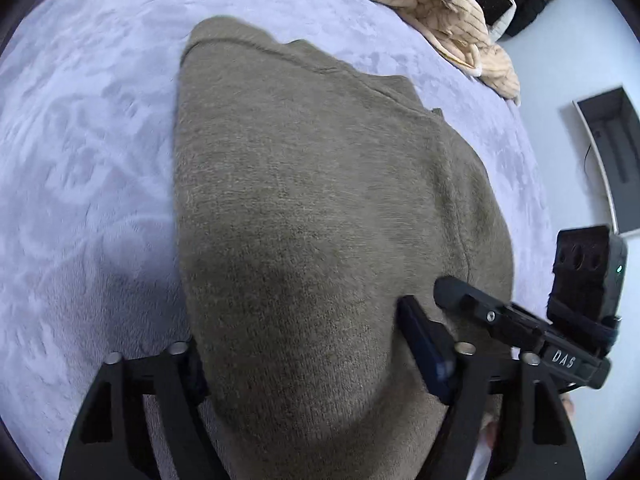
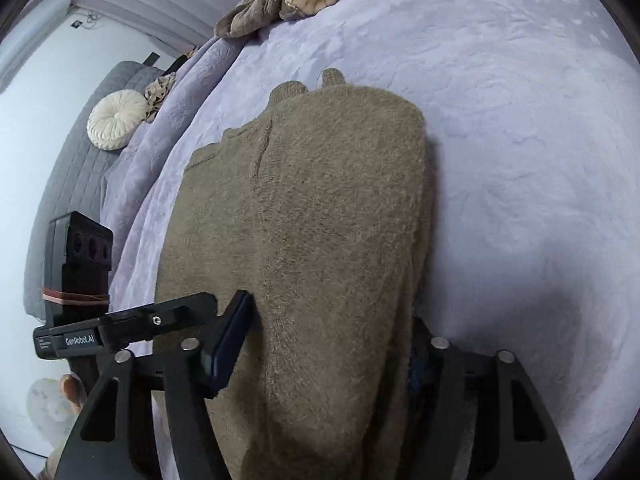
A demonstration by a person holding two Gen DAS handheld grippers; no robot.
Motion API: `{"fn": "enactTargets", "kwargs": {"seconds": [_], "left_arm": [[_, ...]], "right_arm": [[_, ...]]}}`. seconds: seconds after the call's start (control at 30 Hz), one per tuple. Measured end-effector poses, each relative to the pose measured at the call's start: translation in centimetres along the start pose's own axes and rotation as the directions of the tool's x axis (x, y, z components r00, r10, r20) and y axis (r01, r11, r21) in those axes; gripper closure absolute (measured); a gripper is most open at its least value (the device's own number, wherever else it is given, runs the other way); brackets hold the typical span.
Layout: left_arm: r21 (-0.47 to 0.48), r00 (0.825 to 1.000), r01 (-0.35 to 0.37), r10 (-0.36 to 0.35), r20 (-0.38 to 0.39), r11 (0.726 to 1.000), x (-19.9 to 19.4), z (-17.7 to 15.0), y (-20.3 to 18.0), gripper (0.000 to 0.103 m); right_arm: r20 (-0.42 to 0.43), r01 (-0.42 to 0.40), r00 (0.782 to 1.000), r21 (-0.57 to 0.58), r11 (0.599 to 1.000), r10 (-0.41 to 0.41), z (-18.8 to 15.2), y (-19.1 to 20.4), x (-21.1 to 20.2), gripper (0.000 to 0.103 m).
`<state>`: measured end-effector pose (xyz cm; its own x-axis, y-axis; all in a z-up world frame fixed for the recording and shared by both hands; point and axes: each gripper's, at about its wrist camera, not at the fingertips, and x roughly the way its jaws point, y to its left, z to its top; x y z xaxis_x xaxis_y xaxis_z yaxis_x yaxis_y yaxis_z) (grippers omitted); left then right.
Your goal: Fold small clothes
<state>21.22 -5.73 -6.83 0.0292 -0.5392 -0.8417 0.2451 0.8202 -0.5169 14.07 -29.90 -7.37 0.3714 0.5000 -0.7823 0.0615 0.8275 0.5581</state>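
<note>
A: Where is the olive knit sweater [image 1: 312, 208]?
B: Folded lengthwise on the lavender bedspread [image 1: 88, 152], below the cream-and-brown clothes heap [image 1: 432, 12].
A: Finger state?
B: Left gripper [image 1: 304, 356] and right gripper [image 2: 332, 332]: fingers spread, the sweater's near end bunched between them; a true pinch cannot be told.
</note>
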Motion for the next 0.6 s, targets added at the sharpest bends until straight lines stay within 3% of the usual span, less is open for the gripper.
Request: {"fn": "enactTargets", "kwargs": {"seconds": [0.03, 0.07, 0.17, 0.3, 0.6], "left_arm": [[0.009, 1.000, -0.004, 0.003, 0.008, 1.000, -0.4, 0.1, -0.1, 0.040], [0.017, 1.000, -0.004, 0.004, 0.017, 1.000, -0.8, 0.1, -0.3, 0.049], [0.058, 0.999, -0.031, 0.029, 0.036, 0.998, -1.9, -0.1, -1.2, 0.057], [0.113, 0.995, -0.096, 0.091, 0.052, 0.989, -2.6, -0.5, -2.8, 0.060], [0.146, 0.992, -0.115, 0.105, 0.075, 0.983, -5.2, -3.0, -4.4, 0.060]], "right_arm": [[0.002, -0.015, 1.000, 0.008, 1.000, 0.015, 0.1, 0.0, -0.2, 0.056], [0.007, -0.018, 1.000, 0.005, 1.000, 0.018, 0.1, 0.1, -0.5, 0.057], [0.022, 0.013, 1.000, -0.042, 0.999, -0.012, -0.4, 1.4, -1.3, 0.061], [0.050, 0.035, 0.998, -0.080, 0.996, -0.031, -0.9, 3.4, -2.6, 0.063], [0.083, 0.071, 0.995, -0.117, 0.991, -0.062, -2.5, 6.1, -5.5, 0.063]]}}
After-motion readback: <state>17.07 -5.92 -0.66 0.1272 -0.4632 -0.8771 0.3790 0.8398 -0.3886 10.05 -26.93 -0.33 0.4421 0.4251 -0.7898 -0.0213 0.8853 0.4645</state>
